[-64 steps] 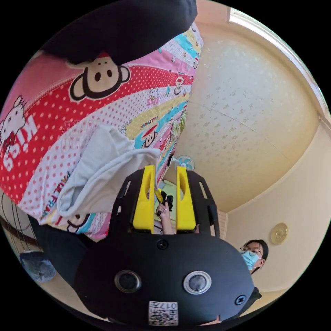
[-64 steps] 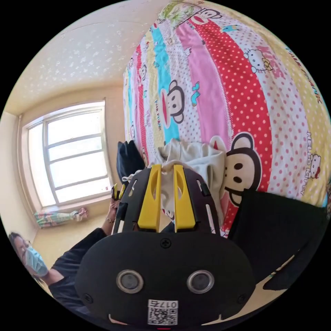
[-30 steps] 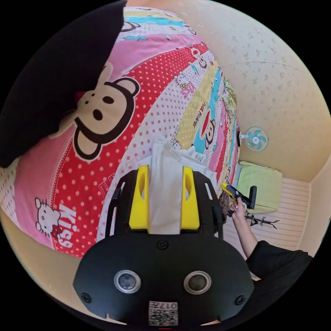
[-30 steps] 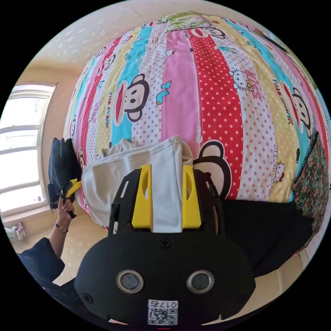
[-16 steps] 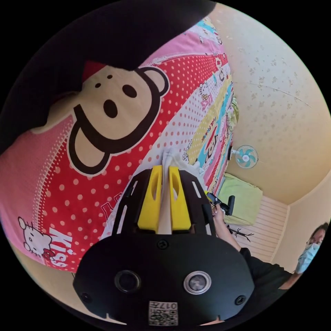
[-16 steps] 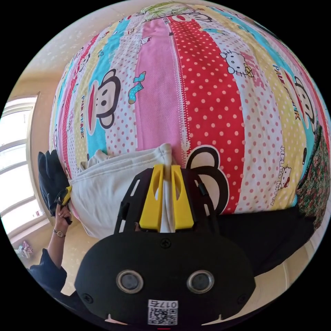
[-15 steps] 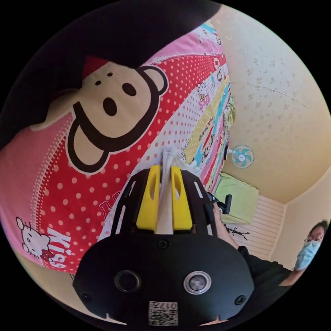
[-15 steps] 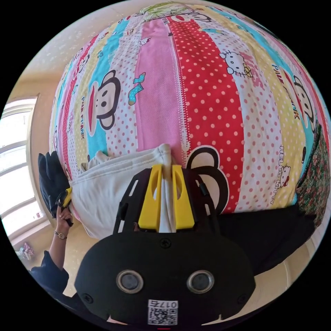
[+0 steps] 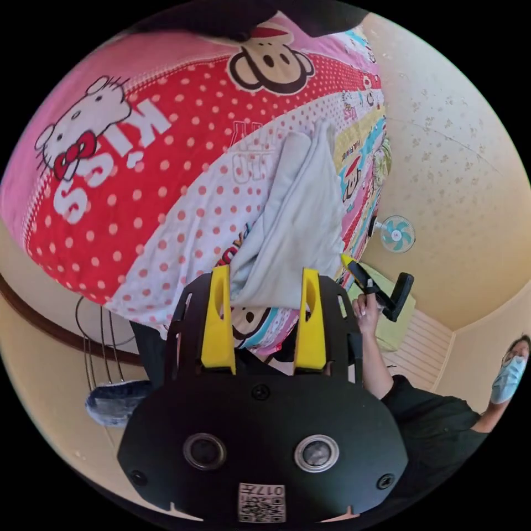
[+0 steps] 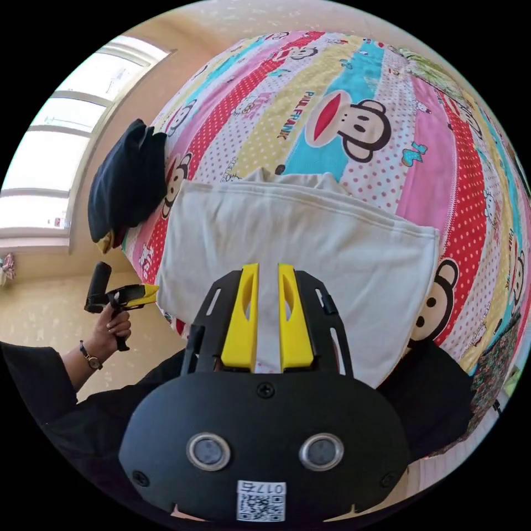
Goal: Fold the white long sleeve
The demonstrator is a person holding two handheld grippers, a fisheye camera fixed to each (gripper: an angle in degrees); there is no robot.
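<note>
Now, in the left gripper view, our left gripper [image 9: 263, 323] has its jaws wide apart, the white long sleeve [image 9: 298, 221] lying on the bed [image 9: 166, 166] just beyond them. Right gripper view: right gripper [image 10: 267, 318] jaws narrow, hovering over the folded garment [image 10: 298, 238]; contact unclear.

Long sleeve [image 10: 287, 232] apparently flat on bedspread [image 10: 442, 166]

Folded white long sleeve [image 10: 287, 232] on cartoon bedsheet [image 10: 310, 110], right tongs [image 10: 266, 276] nearly closed above it
</note>
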